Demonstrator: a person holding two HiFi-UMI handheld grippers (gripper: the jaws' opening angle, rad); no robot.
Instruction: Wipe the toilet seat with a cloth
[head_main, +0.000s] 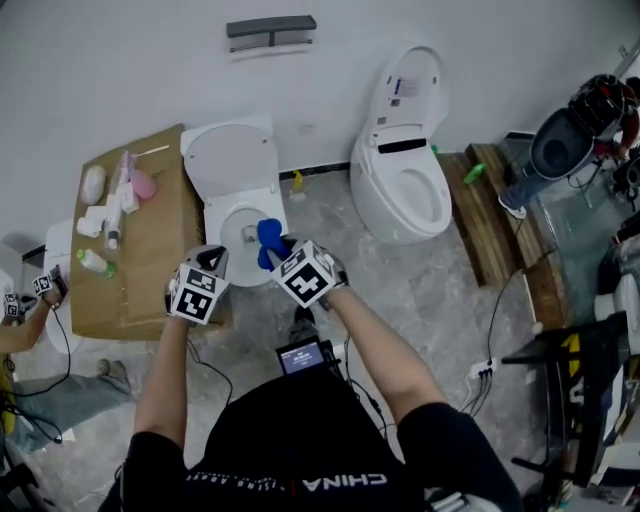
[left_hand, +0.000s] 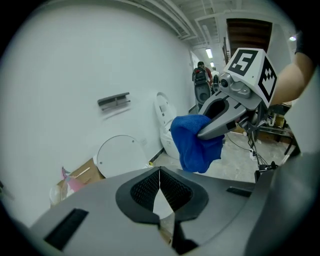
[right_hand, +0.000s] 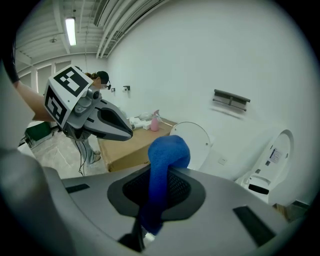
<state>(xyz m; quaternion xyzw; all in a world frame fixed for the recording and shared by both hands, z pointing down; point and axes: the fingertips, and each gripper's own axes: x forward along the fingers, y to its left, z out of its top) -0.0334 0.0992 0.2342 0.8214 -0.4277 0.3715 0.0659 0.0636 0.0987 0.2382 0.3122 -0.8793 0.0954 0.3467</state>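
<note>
The right gripper is clamped on the blue cloth. Its jaws grip the cloth along its middle, and a rounded bunch stands out past the tips. Do not loosen this grip.

The left gripper has its jaws together on nothing. Hold it just beside the right one, clear of the cloth.

Both grippers hang over the front of the open toilet, whose lid stands raised against the wall. The cloth appears to be above the bowl, not yet on the seat rim.

To do the wipe well, lower the bunched end onto the rim so that cloth, not jaw tips, meets the surface. Press lightly and follow the ring round.

The cloth's long axis runs along the jaws, and its free end droops toward the bowl. The seat's long axis runs from the wall toward you.
</note>
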